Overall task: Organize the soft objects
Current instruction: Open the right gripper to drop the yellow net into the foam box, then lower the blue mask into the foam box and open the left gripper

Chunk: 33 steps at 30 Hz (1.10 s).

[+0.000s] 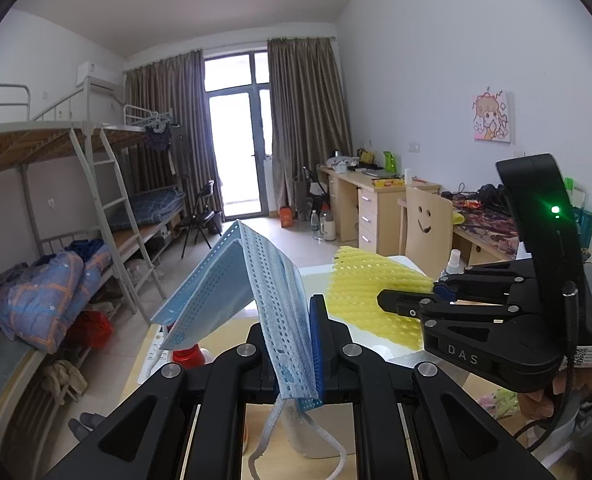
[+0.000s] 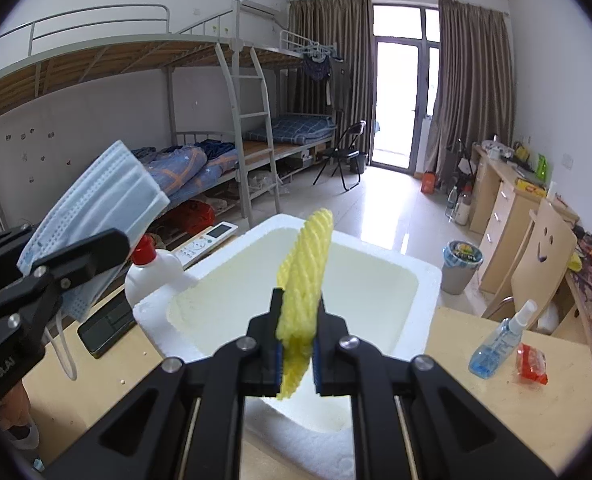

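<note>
My left gripper (image 1: 296,344) is shut on a blue face mask (image 1: 231,292), which stands up from the jaws with its ear loops hanging below. In the right wrist view the same mask (image 2: 95,208) shows at the left, clamped in the left gripper (image 2: 107,248). My right gripper (image 2: 298,344) is shut on a yellow foam net (image 2: 306,272), held upright above the open white foam box (image 2: 424,272). The left wrist view shows that net (image 1: 372,296) sticking out of the right gripper (image 1: 392,300) over the box's far edge (image 1: 400,258).
On the wooden table stand a white bottle with a red cap (image 2: 153,268), a remote (image 2: 207,240), a dark phone (image 2: 105,328), a blue spray bottle (image 2: 500,340) and a red packet (image 2: 532,364). A bin (image 2: 462,264), chair and desks lie to the right, bunk beds to the left.
</note>
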Available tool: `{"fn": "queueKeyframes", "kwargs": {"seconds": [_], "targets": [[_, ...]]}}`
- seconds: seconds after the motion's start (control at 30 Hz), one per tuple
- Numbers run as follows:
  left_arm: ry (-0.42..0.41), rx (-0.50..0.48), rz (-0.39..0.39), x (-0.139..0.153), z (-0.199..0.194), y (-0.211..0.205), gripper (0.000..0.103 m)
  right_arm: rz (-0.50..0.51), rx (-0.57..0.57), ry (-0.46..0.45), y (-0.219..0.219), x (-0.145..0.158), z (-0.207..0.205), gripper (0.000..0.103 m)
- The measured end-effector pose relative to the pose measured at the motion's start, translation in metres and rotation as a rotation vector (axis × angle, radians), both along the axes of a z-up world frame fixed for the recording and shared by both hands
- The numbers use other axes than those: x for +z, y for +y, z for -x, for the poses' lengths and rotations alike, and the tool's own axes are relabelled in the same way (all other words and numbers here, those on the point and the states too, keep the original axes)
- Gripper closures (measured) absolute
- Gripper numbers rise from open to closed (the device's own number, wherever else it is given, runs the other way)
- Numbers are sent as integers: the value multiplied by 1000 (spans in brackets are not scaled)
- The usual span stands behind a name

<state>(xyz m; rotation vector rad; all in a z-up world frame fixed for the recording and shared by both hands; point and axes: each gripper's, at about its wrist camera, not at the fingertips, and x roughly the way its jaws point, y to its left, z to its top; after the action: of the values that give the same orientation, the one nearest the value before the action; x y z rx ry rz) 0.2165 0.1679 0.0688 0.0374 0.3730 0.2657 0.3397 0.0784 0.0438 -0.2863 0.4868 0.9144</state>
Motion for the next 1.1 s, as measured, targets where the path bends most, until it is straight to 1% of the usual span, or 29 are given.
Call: {"fn": "queueKeyframes", "kwargs": {"seconds": [0.03,0.07,0.1,0.13,0.17,0.3,0.37,0.43,0.53,0.83,1.0,1.1], "targets": [[-1,0,1,0,0,0,91,4,-1,7,0,-1,-1,86],[-1,-1,2,0,0,2,91,4,2,16,0,-1,-2,75],[-2,-2,1,0,0,2,91,2,0,23,0,-1,-3,68],[-3,-2,0,0,0,1,91,0,-5,24,-1,-1,-4,55],[-5,-1,2,0,0,1,91,-7,-13,11,-2,0,-3,46],[-8,-2,12,0,0,4,91,-14,-13,-27,-4,4,2,34],[-13,-1,15,2,1,4,91,-13,-8,-36,-5,5,4,20],[-19,-7,13,4,2,3,91,-17,-21,-59,-7,6,7,12],[-25,-8,12,5,5,3,91,-27,-25,-79,-14,10,10,9],[-33,-31,21,7,4,0,91,-56,-38,-91,-38,21,20,9],[-41,-42,7,9,3,-5,91,-62,-55,-101,-49,25,24,9],[-36,-56,6,10,0,-9,91,-74,-71,-99,-57,26,23,6]]}}
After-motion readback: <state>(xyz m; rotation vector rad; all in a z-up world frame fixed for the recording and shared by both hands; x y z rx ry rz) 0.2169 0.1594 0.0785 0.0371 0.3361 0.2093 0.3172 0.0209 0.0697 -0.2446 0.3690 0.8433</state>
